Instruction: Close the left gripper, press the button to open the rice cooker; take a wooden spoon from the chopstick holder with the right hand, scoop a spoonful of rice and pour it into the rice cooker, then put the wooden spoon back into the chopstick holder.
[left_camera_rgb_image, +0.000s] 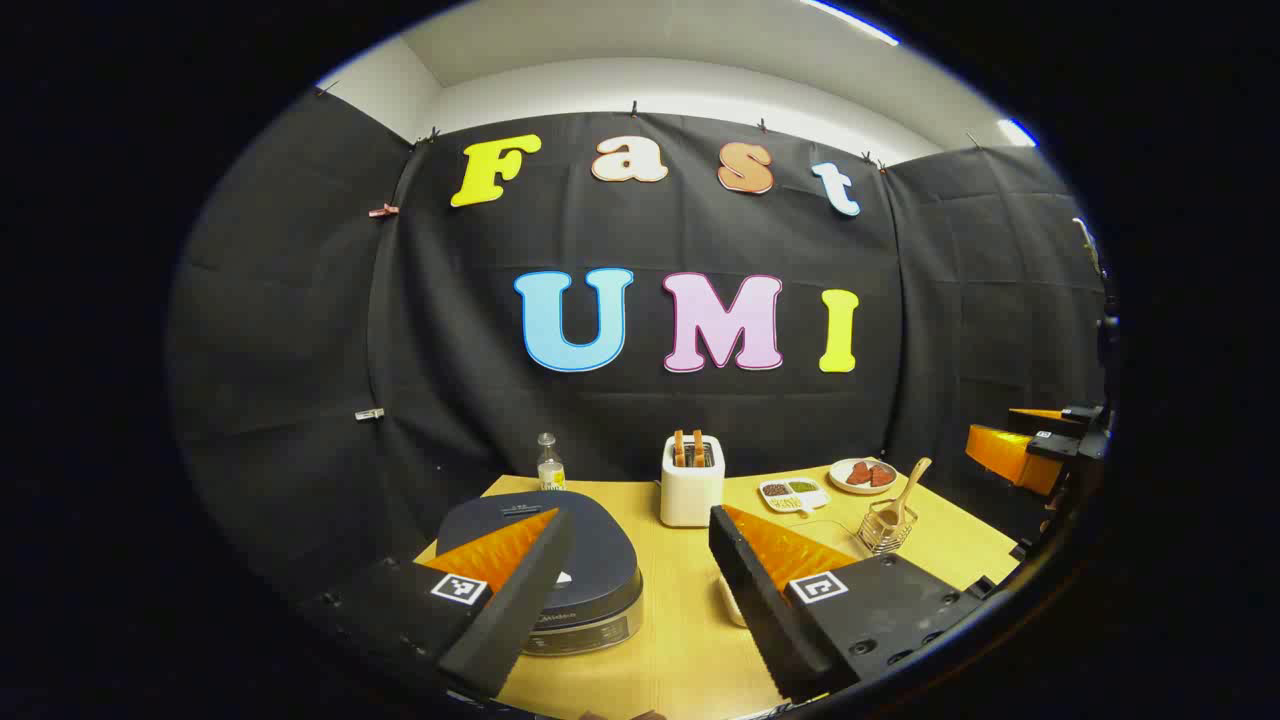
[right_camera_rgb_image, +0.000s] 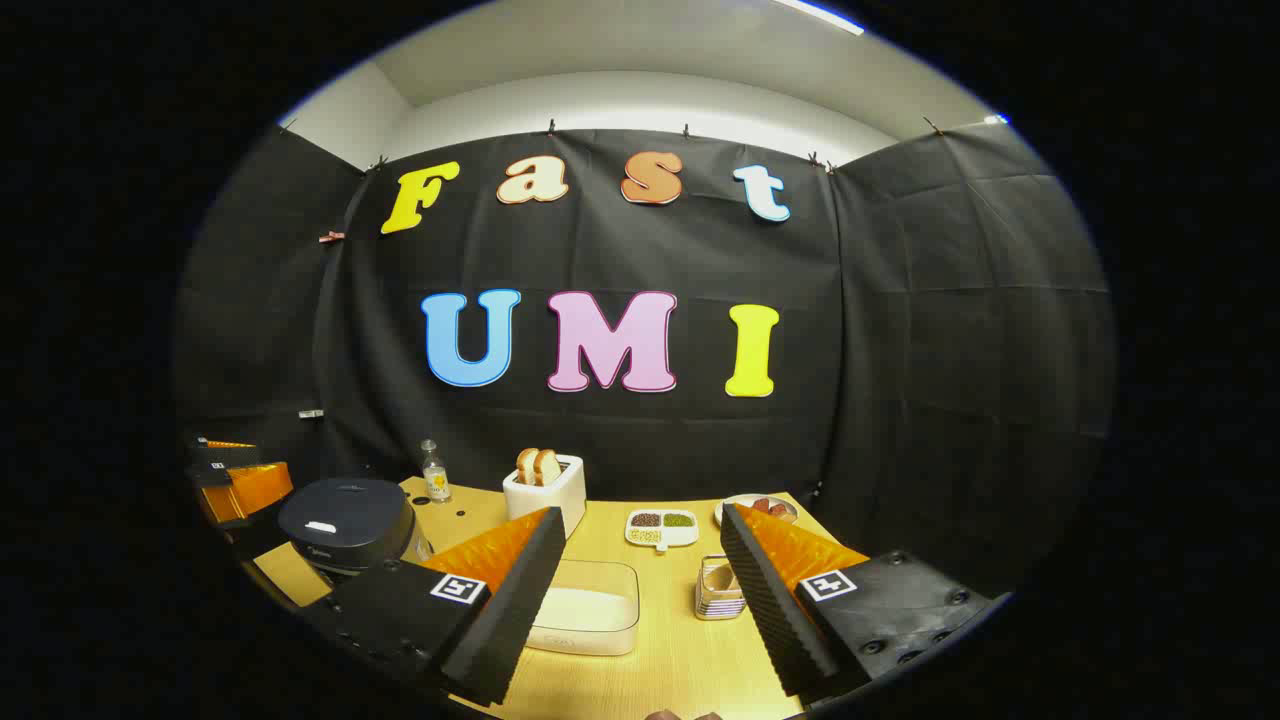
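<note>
While both grippers hover over the near edge of the table (left_camera_rgb_image: 690, 640), nothing is gripped. Left gripper (left_camera_rgb_image: 640, 590): fingers spread wide, holding and touching nothing. The cooker (left_camera_rgb_image: 560, 560) sits low and left in the left gripper view, lid down, its front partly behind the left finger; I can't make out the button from here. Holder (left_camera_rgb_image: 885, 530) is off to the right past the right finger, with the spoon (left_camera_rgb_image: 905, 490) standing in it, handle leaning up and right. Toaster (left_camera_rgb_image: 692, 480) is straight ahead between the fingers, well back; a bottle (left_camera_rgb_image: 549, 463) stands behind the cooker, and a divided dish (left_camera_rgb_image: 793, 493) and a plate (left_camera_rgb_image: 862, 475) sit at the back right. Right gripper (right_camera_rgb_image: 640, 590): also spread wide, empty, touching nothing. In the right gripper view the rice box (right_camera_rgb_image: 585, 605) lies just ahead between the fingers, its left side hidden by the left finger. The holder (right_camera_rgb_image: 720, 590) sits beside the right finger, partly covered by it, and the spoon is hard to pick out there. The cooker (right_camera_rgb_image: 345, 520) is far left, with the other gripper showing beyond it at the edge, cut off. In the left gripper view the right gripper (left_camera_rgb_image: 1030, 445) appears at the far right edge, also cropped.
</note>
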